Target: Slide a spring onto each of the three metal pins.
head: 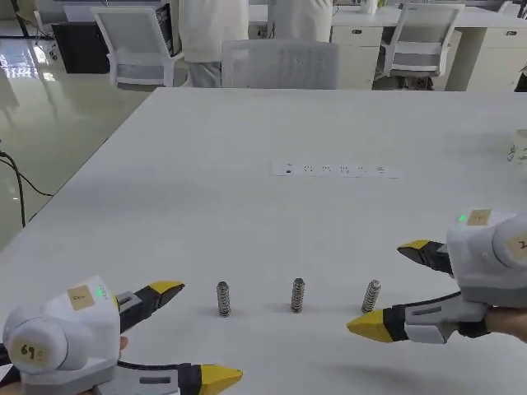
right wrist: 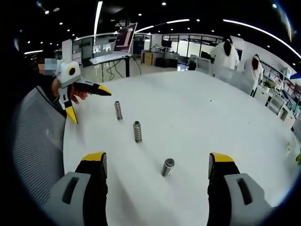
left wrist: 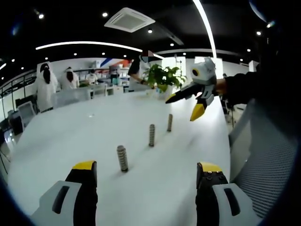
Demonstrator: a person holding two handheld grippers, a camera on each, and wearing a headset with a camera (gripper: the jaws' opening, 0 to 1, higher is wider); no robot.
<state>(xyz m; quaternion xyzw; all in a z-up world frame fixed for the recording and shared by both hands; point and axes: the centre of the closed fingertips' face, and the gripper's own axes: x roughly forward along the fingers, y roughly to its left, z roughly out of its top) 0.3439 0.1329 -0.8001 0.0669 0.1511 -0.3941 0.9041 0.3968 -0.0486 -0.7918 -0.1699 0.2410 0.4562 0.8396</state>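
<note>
Three coil springs upright in a row on the white worktop (head: 288, 132), well apart from one another: left spring (head: 223, 299), middle spring (head: 297, 295), right spring (head: 371, 295), the last leaning a little. Probably each already threaded over its metal pin, judging by the free standing on end. Pins themselves hidden inside the coils, so not confirmed. Left gripper (head: 198, 332) low at the near left corner, jaws spread wide with nothing between them, near the left spring but not around it. Seen along its own jaws, lined up roughly with the row, nearest spring ahead and between the two tips. Right gripper (head: 385, 286) at the near right, jaws likewise parted and empty, lower yellow tip just beside the right spring, apparently without touching. Seen along those jaws, the leaning spring just ahead, in the gap between the tips. Open and empty on both sides most likely because nothing needs carrying, and held to the outer ends of the row to keep it undisturbed. By that reading, task at or close to its end. Main risk a careless brush against the leaning right spring, light enough to tip or lift off. Worth checking its seat and, if not fully down, closing gently on it to press it straight.
</note>
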